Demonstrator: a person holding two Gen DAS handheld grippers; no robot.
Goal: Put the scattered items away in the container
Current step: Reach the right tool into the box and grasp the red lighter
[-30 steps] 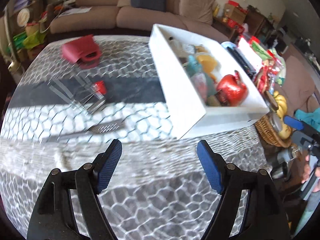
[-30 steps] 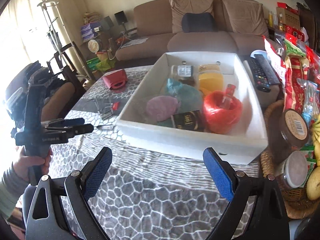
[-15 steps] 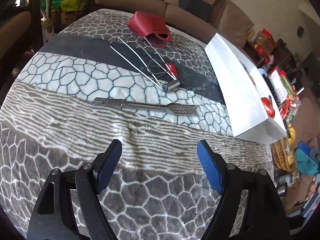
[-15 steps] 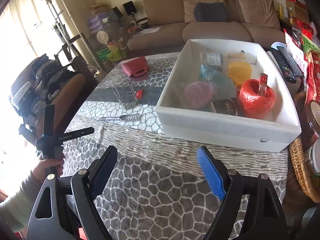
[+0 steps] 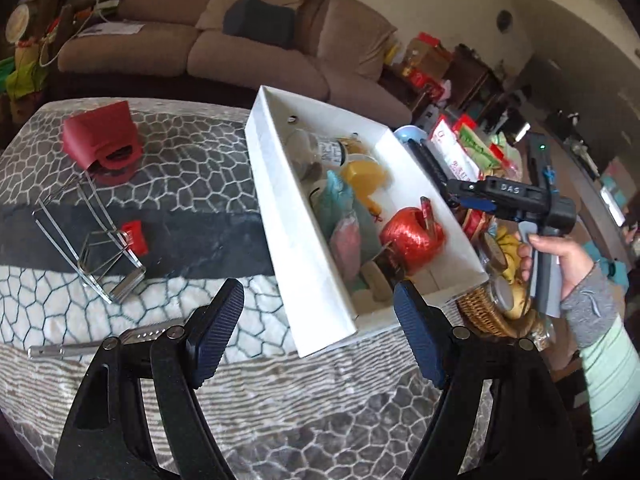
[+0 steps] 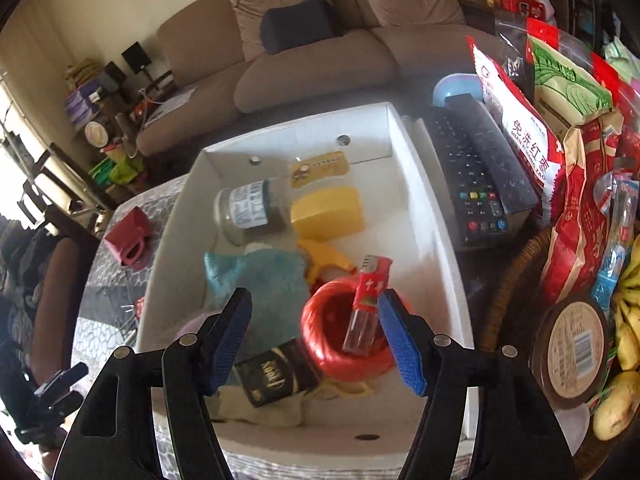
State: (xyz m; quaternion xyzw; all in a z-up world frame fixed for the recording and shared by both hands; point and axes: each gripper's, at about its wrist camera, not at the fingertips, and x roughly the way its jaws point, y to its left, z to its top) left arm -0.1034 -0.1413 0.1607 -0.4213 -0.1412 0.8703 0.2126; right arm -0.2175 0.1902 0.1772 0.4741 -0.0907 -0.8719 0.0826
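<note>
A white box (image 5: 272, 200) stands on the patterned tablecloth. It holds a red twine ball (image 6: 332, 344) with a red lighter (image 6: 366, 304) on it, a glass jar (image 6: 248, 210), a yellow block (image 6: 328, 212) and a teal cloth (image 6: 260, 280). My right gripper (image 6: 315, 304) hovers above the box with its jaws closing and nothing between the pads. My left gripper (image 5: 318, 300) is open and empty over the cloth at the box's near corner. Loose on the table are metal tongs (image 5: 80, 346), a clear stand with a red clip (image 5: 92, 240) and a red bag (image 5: 100, 136).
A remote control (image 6: 476, 168) and snack bags (image 6: 520, 120) crowd the box's right side. A wicker basket (image 5: 492, 316) with bananas and a brown-lidded jar (image 6: 576, 348) sit at the near right. A brown sofa (image 5: 200, 40) lies beyond the table.
My right gripper has moved forward over the white box and its jaws have narrowed. The left gripper swung left toward the tongs, then back toward the box, still open.
</note>
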